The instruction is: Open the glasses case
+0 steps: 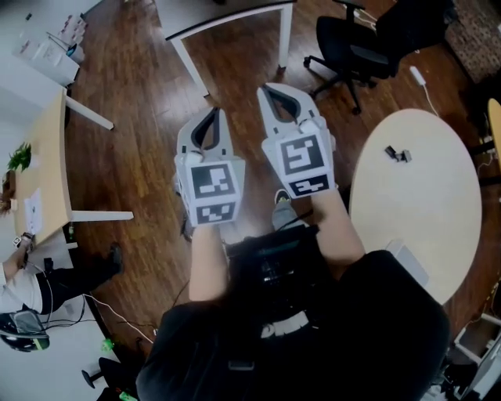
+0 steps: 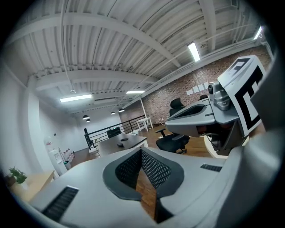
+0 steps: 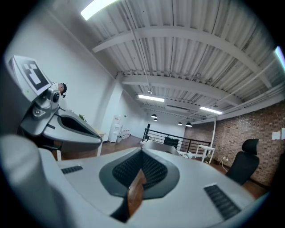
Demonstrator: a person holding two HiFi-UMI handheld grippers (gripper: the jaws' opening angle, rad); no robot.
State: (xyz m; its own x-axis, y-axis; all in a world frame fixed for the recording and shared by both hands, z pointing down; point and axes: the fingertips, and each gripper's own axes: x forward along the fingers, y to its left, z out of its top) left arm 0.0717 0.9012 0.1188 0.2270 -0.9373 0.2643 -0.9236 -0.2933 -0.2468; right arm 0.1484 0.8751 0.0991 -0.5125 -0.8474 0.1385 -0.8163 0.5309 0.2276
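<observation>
Left gripper (image 1: 211, 114): jaws closed tip to tip, nothing between them. Right gripper (image 1: 270, 92): the same, closed and empty. The two are held side by side, close but apart, the right slightly further forward.

Directly under and ahead of both tips there is bare wood floor (image 1: 149, 133), open for moving.

Ahead of both is the edge and leg of a white table (image 1: 235, 19). Ahead-right of the right gripper is a black office chair (image 1: 352, 47).

Right of the right gripper is a round table (image 1: 438, 227), its curved edge near. A small dark item (image 1: 397, 154) lies on it, too small to tell whether it is the glasses case.

Far left of the left gripper is a wooden desk (image 1: 48, 168).
</observation>
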